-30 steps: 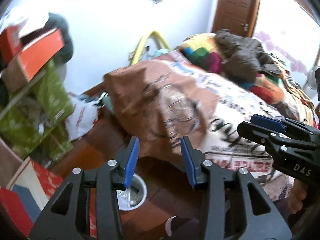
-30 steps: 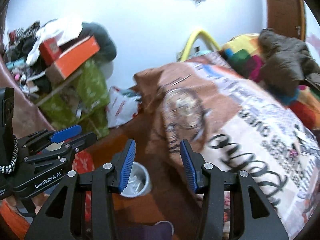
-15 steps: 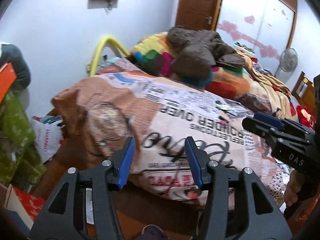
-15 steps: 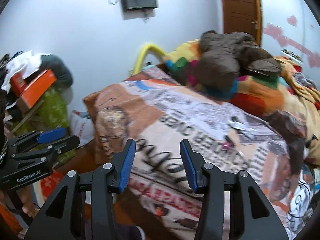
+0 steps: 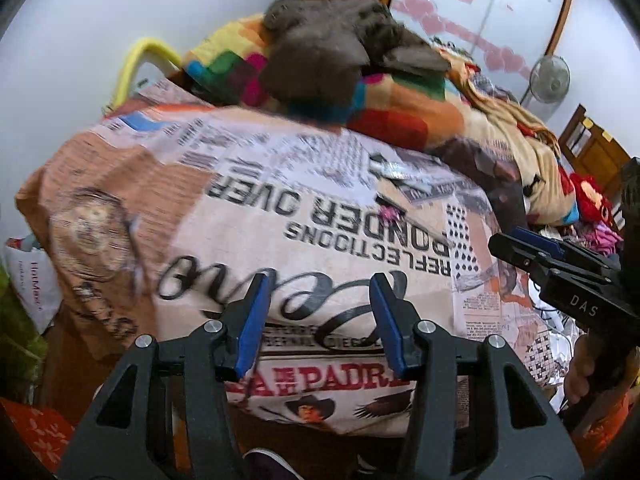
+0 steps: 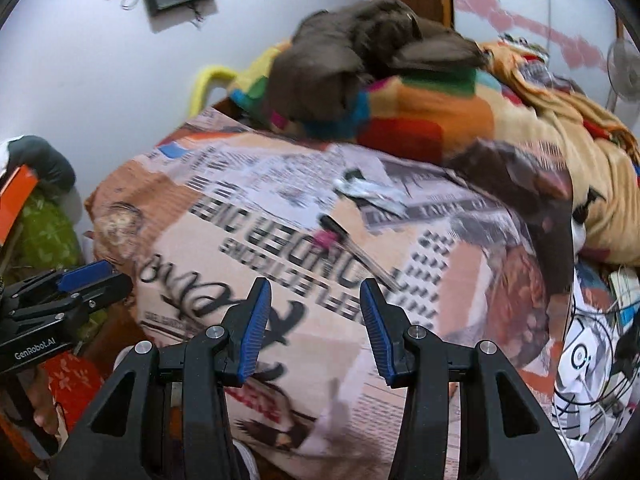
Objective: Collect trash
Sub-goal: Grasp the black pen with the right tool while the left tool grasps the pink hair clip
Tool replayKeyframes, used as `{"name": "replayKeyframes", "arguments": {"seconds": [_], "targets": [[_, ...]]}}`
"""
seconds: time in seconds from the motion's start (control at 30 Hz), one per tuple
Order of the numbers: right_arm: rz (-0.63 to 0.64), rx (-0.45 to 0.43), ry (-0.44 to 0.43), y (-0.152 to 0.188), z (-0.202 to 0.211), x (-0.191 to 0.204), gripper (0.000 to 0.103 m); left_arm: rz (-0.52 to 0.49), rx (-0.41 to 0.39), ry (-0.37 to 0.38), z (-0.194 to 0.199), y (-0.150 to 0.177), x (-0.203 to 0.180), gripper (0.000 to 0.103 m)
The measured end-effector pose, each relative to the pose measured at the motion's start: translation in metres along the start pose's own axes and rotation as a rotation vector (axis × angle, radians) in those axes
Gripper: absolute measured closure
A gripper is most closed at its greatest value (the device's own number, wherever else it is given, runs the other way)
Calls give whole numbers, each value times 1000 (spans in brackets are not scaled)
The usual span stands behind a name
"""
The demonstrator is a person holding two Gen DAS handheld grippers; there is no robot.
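I have the bed under its newspaper-print tan and white bedsheet (image 6: 280,240) filling both wrist views, with a heap of multicoloured patchwork blanket (image 6: 420,116) and dark brown clothing (image 6: 352,52) banked at its far end. That heap I judge to be bedding, not rubbish, so I leave it alone.

The left hand-held gripper (image 5: 316,320) hovers over the near edge of the bed, its blue-padded fingers spread with nothing between them. The right hand-held gripper (image 6: 314,324) hangs likewise, spread and empty, a little further along the bed toward the clutter of wires and paper on my right.

The likely trash lies mid-bed, well ahead of both grippers: a crumpled white and black scrap of paper (image 6: 372,194), and just nearer me a small crumpled pink wrapper (image 6: 326,239) lying against a thin dark stick-like item (image 6: 360,254), which is too blurred to name.

The right gripper is better lined up, so I would lead with it. My plan is to go for the pink wrapper first, come down steeply with one finger on each side of it, and keep the pads just above the sheet so I pinch wrapper and not cloth. The soft bed will give under pressure, so I would close gently and lift straight up.
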State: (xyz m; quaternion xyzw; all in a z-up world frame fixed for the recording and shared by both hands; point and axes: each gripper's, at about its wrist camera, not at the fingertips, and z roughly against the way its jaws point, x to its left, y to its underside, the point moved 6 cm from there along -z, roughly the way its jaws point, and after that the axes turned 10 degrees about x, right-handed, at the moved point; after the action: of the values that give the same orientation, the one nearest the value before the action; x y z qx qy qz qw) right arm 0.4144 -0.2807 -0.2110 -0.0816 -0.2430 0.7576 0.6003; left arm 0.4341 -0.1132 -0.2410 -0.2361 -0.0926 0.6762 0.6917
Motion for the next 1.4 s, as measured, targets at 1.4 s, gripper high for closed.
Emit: {"name": "replayKeyframes", "arguments": {"seconds": [1.4], "targets": [[66,51,-8,-35,-80,-46,95,-164,145,108,-146,-79,-76,53]]}}
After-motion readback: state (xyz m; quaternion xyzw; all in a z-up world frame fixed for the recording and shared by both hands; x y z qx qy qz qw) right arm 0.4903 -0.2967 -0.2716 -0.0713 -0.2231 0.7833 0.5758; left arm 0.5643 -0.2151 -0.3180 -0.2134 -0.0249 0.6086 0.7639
